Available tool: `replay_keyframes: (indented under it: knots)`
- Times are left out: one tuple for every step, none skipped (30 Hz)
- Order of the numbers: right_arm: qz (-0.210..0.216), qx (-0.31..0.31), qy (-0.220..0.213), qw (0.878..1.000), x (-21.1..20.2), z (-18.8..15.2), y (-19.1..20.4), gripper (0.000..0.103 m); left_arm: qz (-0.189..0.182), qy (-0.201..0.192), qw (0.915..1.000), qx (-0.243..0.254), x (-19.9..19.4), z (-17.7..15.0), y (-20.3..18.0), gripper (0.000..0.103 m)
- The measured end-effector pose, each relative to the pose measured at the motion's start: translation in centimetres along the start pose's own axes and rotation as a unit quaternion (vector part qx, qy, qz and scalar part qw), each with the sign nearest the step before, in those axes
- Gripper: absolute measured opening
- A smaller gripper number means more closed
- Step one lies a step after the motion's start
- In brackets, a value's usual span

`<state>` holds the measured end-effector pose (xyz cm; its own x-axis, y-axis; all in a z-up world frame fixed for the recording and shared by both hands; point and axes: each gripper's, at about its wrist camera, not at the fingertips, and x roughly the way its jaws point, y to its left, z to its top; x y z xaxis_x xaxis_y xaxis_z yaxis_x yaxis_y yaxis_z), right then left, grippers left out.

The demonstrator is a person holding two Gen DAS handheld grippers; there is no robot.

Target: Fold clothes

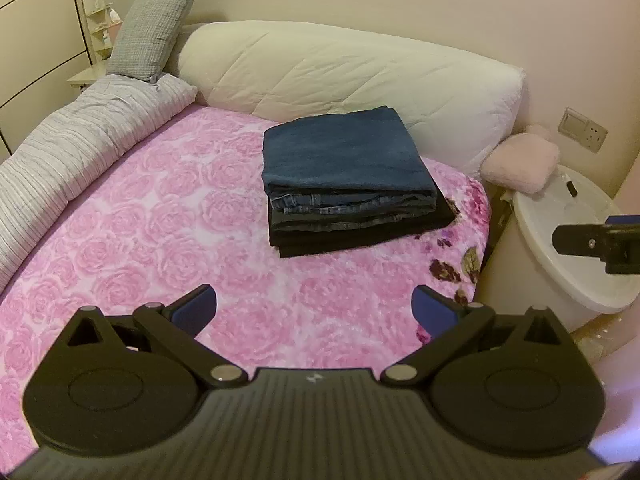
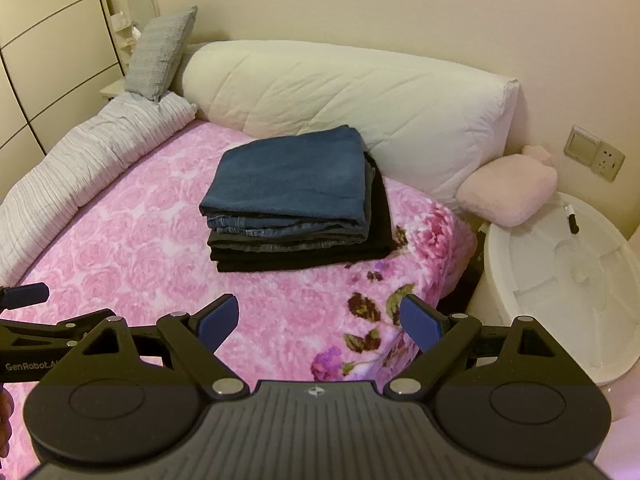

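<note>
The left gripper hangs over the pink rose-patterned bedspread with its blue pads spread wide and nothing between them; the right gripper is likewise wide apart and empty, poised over the near right corner of the bed, just beside its partner. Ahead of both, well apart from the fingertips, sits the stack of folded clothes: a blue denim piece on top, more jeans beneath and a black garment at the bottom, squared up near the big white pillow. No loose garment shows on the bedspread in either view, so the folding looks finished, or the next piece lies out of sight. If the step in hand is tidying or moving the stack, both grippers should come in low from the two sides, pads under the black bottom layer, closing evenly so the pile does not shear. The white round bedside table stands close on the right, so the right hand should swing clear of it.
</note>
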<state>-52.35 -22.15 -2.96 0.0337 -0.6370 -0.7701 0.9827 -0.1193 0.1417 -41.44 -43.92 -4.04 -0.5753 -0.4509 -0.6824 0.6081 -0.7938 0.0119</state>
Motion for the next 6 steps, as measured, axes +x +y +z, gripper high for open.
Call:
replay_keyframes:
  knots:
    - [-0.001,0.001,0.001,1.0,-0.14,-0.14,-0.05,0.09,-0.002,0.001,1.0,-0.002,-0.2,-0.19,-0.06,0.103]
    - [-0.001,0.001,0.002,1.0,-0.28,-0.27,-0.09,0.09,-0.003,0.001,1.0,-0.003,-0.38,-0.39,-0.15,0.103]
    - [-0.001,0.0,0.002,1.0,-0.43,-0.39,-0.13,0.09,-0.003,0.002,1.0,-0.004,-0.55,-0.59,-0.24,0.103]
    - [-0.001,0.0,0.003,1.0,-0.58,-0.51,-0.16,0.09,0.0,0.0,1.0,-0.004,-0.75,-0.82,-0.31,0.103]
    - [-0.001,0.0,0.003,1.0,-0.7,-0.62,-0.19,0.089,0.003,-0.003,1.0,-0.005,-0.97,-1.01,-0.35,0.103]
    - [-0.001,0.0,0.004,1.0,-0.79,-0.76,-0.22,0.09,0.005,-0.008,0.9999,-0.007,-1.19,-1.19,-0.39,0.103]
